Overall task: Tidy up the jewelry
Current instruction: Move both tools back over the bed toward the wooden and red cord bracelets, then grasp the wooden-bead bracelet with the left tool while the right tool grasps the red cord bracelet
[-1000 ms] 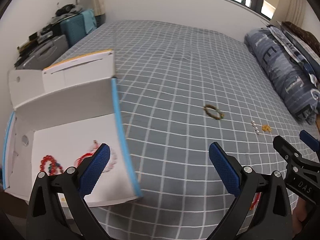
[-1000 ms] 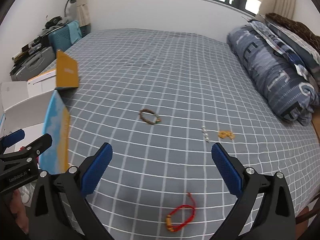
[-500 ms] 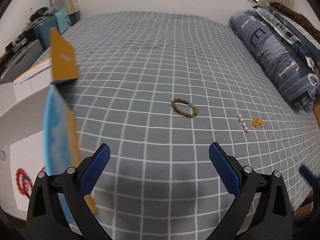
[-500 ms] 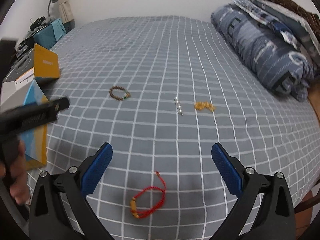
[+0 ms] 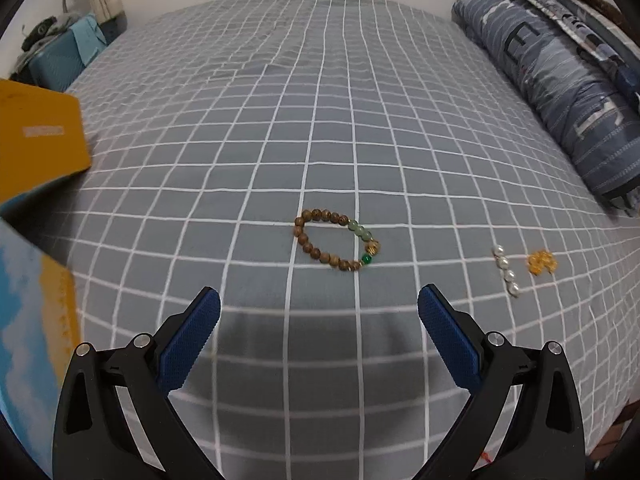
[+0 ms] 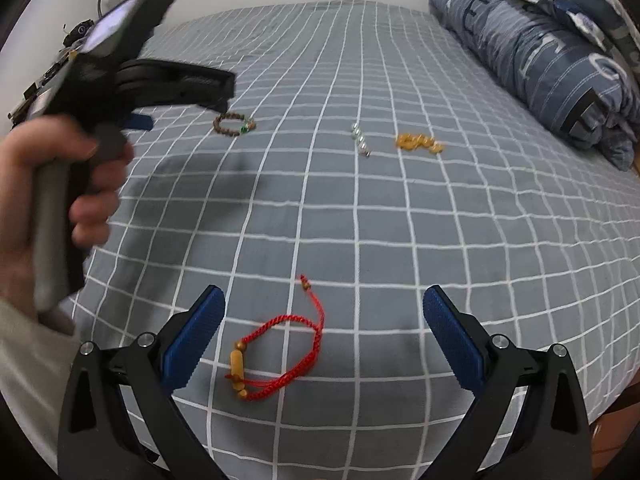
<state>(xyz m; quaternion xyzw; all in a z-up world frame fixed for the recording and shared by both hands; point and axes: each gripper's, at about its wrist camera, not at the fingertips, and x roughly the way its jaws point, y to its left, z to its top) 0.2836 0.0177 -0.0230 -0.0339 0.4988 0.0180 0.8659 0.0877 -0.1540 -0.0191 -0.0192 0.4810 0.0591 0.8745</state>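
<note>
On the bed (image 5: 320, 120), four pieces are unsorted, wooden bracelet (image 5: 337, 245) and red cord bracelet (image 6: 276, 354) included, both grippers (image 5: 319, 316) (image 6: 324, 316) wide, empty.

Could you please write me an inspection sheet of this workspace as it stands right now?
Surface: bed with grey checked cover.
Job's things: wooden bead bracelet, pearl piece, amber piece and red cord bracelet lie apart on it; box at left edge.
Clutter: rolled duvet along the right.
Grippers: left gripper open, empty, facing the wooden bracelet; right gripper open, empty, red bracelet between its fingers.
Cables: nothing seen.
Surroundings: blue suitcase, white wall.
</note>
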